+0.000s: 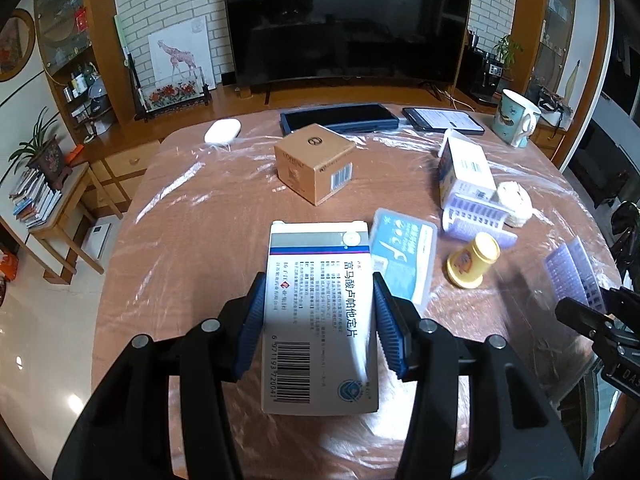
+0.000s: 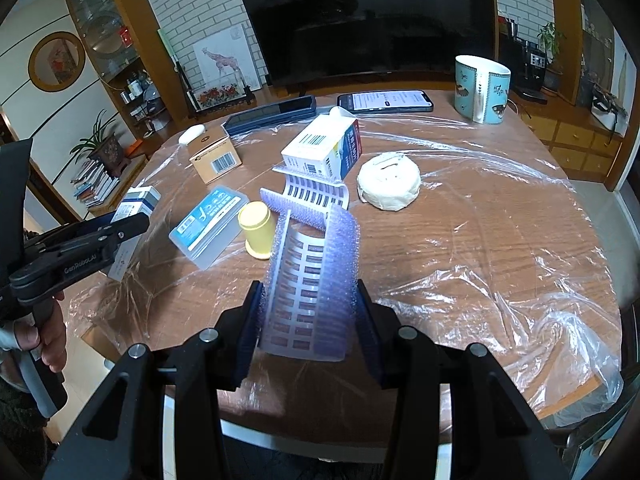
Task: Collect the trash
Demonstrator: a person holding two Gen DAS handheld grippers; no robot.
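My left gripper [image 1: 318, 320] is clamped on a white medicine box [image 1: 320, 320], its blue pads pressing both long sides, and the box hangs clear above the table [image 1: 224, 216]. My right gripper [image 2: 308, 320] pinches a pale purple plastic tray [image 2: 312, 292] with rows of slots, gripping it by its two edges so that it stands up from the jaws, off the table.

I place the rest by the yellow cup [image 2: 258, 230], which lies on its side near the middle of the table. Just left of it is a clear plastic case [image 2: 208, 226] with a blue label, touching or nearly touching the cup. Right behind the cup lies a second slotted tray [image 2: 316, 196], and behind that tray a white and blue carton [image 2: 324, 148] on its side. To the right of that tray, further from the cup, sits a round white roll [image 2: 388, 180]. Further back and left of the cup stands a brown cardboard box [image 2: 214, 156] with a barcode. Far behind the cup, at the table's back edge, are a phone [image 2: 384, 101], a dark flat case [image 2: 272, 114] and a patterned mug [image 2: 482, 90]. Crumpled clear plastic sheet [image 2: 480, 280] covers the table.
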